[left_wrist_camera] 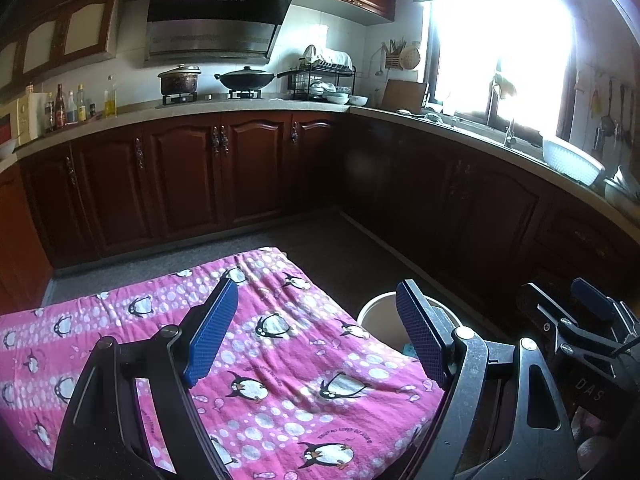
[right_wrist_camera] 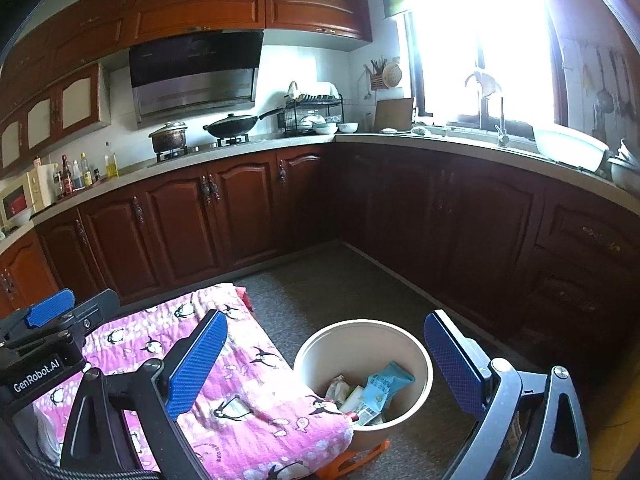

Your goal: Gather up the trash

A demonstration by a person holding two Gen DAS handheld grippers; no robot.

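Observation:
A cream round bin [right_wrist_camera: 362, 325] stands on the floor at the right edge of a table draped in a pink penguin cloth [right_wrist_camera: 240, 384]. Inside it lie a blue-and-white packet [right_wrist_camera: 386, 384] and pale wrappers [right_wrist_camera: 340, 390]. My right gripper [right_wrist_camera: 326, 320] hangs open above the bin and the cloth's corner, with nothing between its blue pads. My left gripper [left_wrist_camera: 316, 292] is open over the pink cloth [left_wrist_camera: 280, 364], also with nothing in it. The bin's rim [left_wrist_camera: 374, 310] shows beside its right finger. No loose item shows on the cloth.
Dark wooden cabinets [right_wrist_camera: 240, 208] line the back and right walls under a pale counter [left_wrist_camera: 248, 110] with a pot, a wok, bottles and a dish rack. A bright window [right_wrist_camera: 480, 48] is above the sink. Grey floor [right_wrist_camera: 340, 280] lies beyond the bin. An orange object [right_wrist_camera: 352, 462] sits under the bin.

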